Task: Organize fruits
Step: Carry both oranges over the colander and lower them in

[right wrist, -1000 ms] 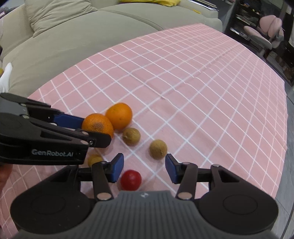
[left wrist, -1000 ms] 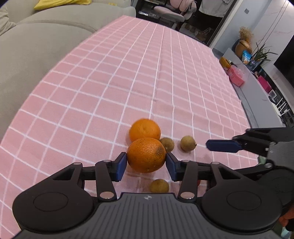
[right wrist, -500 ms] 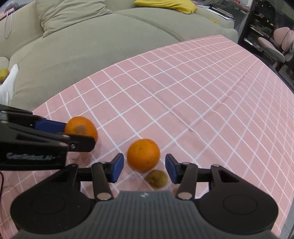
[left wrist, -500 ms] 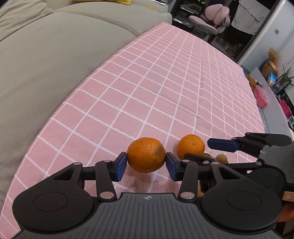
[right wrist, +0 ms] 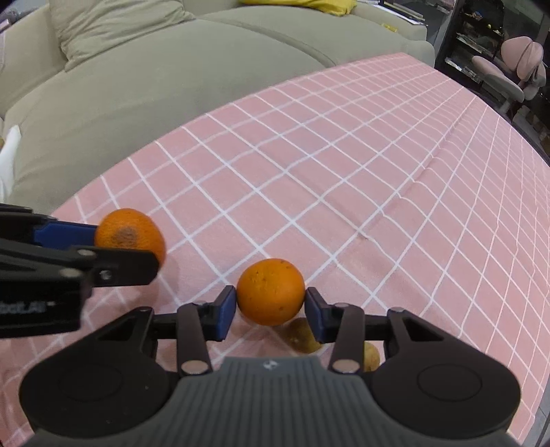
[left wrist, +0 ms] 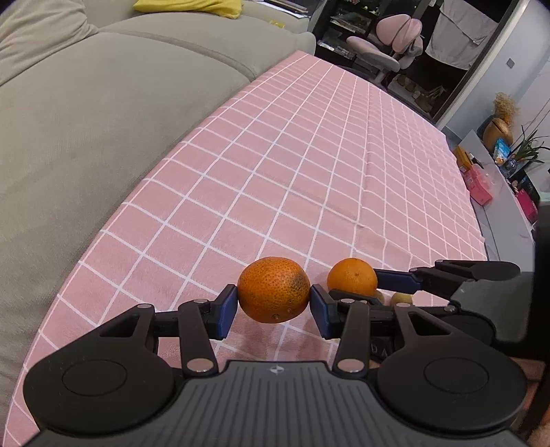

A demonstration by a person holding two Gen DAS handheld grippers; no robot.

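Note:
My left gripper (left wrist: 274, 307) is shut on a dark-spotted orange (left wrist: 274, 290) and holds it above the pink checked tablecloth (left wrist: 309, 165). The same orange shows at the left of the right wrist view (right wrist: 129, 233). My right gripper (right wrist: 270, 307) is shut on a smoother orange (right wrist: 270, 291), which also shows in the left wrist view (left wrist: 351, 276) to the right of mine. Two small brown fruits (right wrist: 302, 335) (right wrist: 370, 356) lie on the cloth under the right gripper, partly hidden.
A grey-green sofa (left wrist: 103, 103) runs along the table's left edge, with a yellow cushion (left wrist: 192, 8) on it. A pink chair (left wrist: 388, 41) stands beyond the far end. A shelf with boxes and plants (left wrist: 491, 165) is at the right.
The left gripper has carried its orange further left, away from the pile. The right gripper has closed on the second orange, which it only straddled half a second ago.

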